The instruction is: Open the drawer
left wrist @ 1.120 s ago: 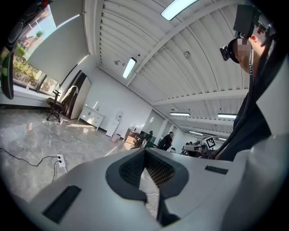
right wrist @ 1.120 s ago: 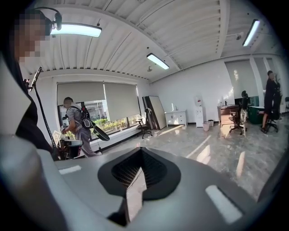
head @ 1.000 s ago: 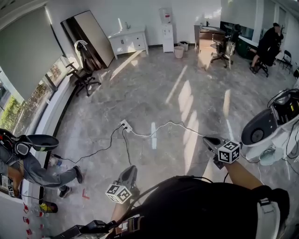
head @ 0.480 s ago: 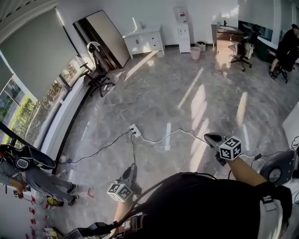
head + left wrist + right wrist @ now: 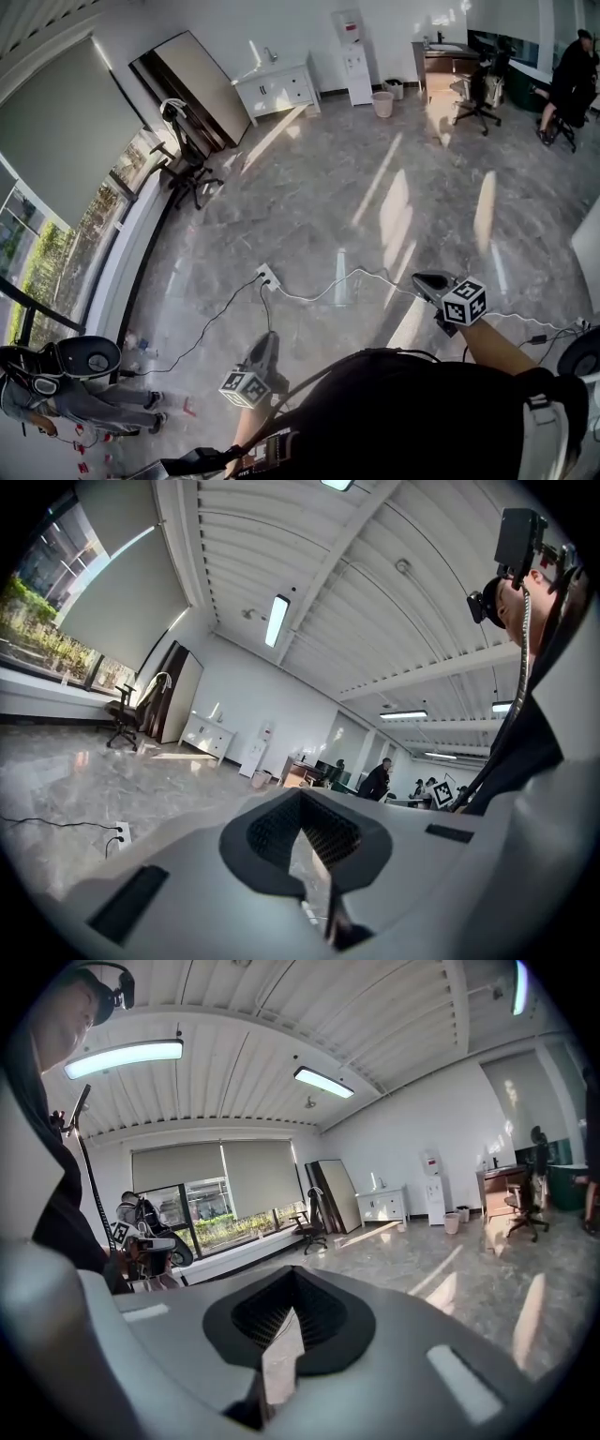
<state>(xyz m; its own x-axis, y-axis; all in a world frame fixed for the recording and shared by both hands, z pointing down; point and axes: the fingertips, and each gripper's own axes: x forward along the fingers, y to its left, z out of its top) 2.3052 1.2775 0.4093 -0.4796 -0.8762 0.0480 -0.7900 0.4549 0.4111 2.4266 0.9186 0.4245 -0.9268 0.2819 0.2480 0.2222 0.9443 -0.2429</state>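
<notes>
White drawer cabinet (image 5: 278,90), upright against far wall, drawers shut

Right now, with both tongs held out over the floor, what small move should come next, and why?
Probably a step toward the white cabinet: its drawer fronts show, but it stands well across the floor. The left tongs and right tongs are both shut and empty, nowhere near a handle.

A broad stretch of floor (image 5: 375,187) is seen open toward the far wall, crossed only by a power strip (image 5: 268,276) and its cable (image 5: 361,273) lying flat. The way to the cabinet (image 5: 277,89) is flanked by a chair (image 5: 187,173) at left and a bin (image 5: 382,103) at right; a person (image 5: 94,410) is crouched at near left.
</notes>
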